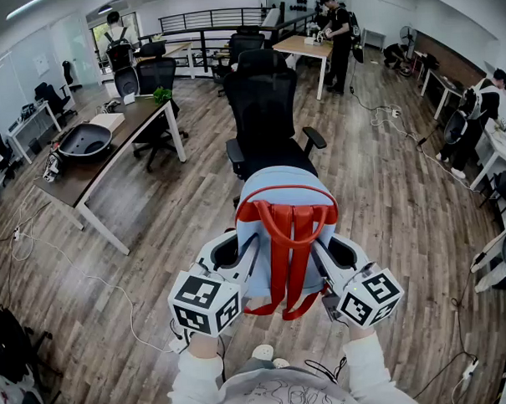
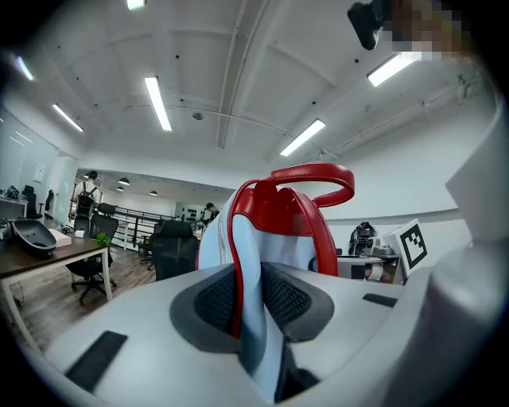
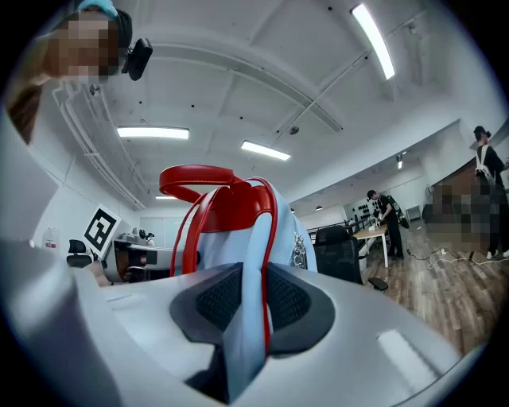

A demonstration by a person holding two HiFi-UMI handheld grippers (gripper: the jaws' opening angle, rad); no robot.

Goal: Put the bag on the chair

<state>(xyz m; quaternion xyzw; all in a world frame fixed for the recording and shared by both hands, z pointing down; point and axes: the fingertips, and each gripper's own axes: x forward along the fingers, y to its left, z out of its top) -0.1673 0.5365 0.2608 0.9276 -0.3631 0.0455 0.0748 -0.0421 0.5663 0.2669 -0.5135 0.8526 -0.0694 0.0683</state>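
Observation:
A light blue backpack (image 1: 280, 200) with red straps and a red top handle hangs in the air between my two grippers. My left gripper (image 1: 243, 258) is shut on its left edge; in the left gripper view the blue fabric and red piping (image 2: 250, 306) are pinched between the dark pads. On the bag's right edge my right gripper (image 1: 321, 257) is likewise shut, the fabric (image 3: 248, 310) clamped between its pads. A black office chair (image 1: 266, 113) with armrests stands right behind the bag, its seat partly hidden by the bag.
A dark desk (image 1: 108, 149) with a black bowl-shaped thing (image 1: 84, 139) stands at left, with more office chairs (image 1: 151, 76) behind it. A person (image 1: 339, 34) stands by a far table. Cables (image 1: 81, 280) lie on the wood floor.

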